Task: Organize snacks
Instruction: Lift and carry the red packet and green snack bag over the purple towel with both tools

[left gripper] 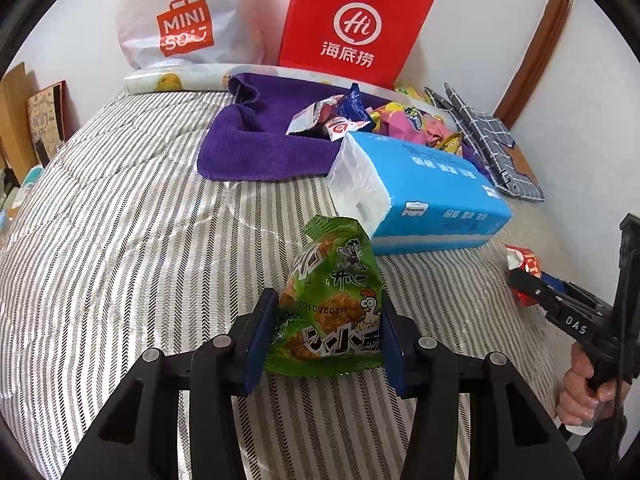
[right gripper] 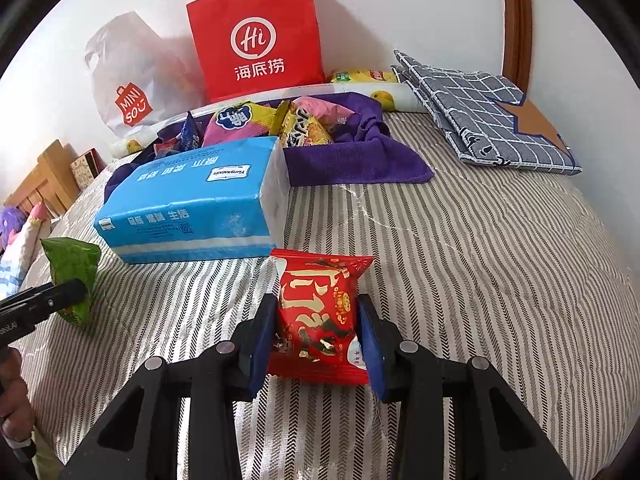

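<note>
While clamped, snacks (left gripper: 332, 304) between gripper (left gripper: 326, 336) pads.

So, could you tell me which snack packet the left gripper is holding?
The green crinkly packet with a cartoon chicken, clamped in the left gripper; the right gripper holds the red packet.

Open striped bedspread (right gripper: 500, 280) is left to the right of the blue tissue pack (right gripper: 192, 208). Straight ahead, passage is blocked by that pack, with the purple towel (left gripper: 256, 148) heaped with snack packets (right gripper: 280, 120) behind it.
</note>
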`<state>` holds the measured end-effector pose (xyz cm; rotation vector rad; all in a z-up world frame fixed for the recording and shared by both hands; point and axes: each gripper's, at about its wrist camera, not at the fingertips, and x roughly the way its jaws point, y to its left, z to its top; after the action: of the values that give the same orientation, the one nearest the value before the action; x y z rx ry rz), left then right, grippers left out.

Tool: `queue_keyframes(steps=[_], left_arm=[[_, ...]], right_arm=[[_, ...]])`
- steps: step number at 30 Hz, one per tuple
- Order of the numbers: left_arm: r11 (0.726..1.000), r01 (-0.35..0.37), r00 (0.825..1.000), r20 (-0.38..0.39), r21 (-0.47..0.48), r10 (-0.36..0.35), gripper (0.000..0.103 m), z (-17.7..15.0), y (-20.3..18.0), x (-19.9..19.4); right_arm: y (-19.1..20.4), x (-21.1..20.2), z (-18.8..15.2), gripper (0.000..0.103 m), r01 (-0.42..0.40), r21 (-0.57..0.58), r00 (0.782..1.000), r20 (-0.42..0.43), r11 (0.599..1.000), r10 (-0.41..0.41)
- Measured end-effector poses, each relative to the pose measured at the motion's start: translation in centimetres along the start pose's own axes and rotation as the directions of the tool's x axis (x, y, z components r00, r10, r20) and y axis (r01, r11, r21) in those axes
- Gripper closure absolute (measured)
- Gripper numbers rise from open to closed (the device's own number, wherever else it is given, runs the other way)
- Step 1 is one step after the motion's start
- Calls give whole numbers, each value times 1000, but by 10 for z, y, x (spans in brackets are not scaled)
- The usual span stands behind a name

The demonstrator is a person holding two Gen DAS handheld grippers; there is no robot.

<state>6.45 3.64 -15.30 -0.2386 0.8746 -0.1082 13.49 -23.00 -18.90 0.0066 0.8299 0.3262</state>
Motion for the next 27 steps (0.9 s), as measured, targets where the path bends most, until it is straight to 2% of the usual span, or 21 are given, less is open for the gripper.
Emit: queue_keyframes(steps=[10, 20, 27], left_arm=[[998, 53, 998, 26, 23, -53, 55, 9, -6, -23], [993, 94, 994, 49, 72, -98, 55, 36, -26, -44], [990, 116, 992, 44, 78, -120, 55, 62, -32, -49]], right_arm=[[13, -23, 2, 66, 10, -37, 999, 31, 999, -8], [32, -61, 41, 66, 8, -50, 993, 122, 999, -2], [35, -74, 71, 65, -31, -22, 987, 160, 999, 34]])
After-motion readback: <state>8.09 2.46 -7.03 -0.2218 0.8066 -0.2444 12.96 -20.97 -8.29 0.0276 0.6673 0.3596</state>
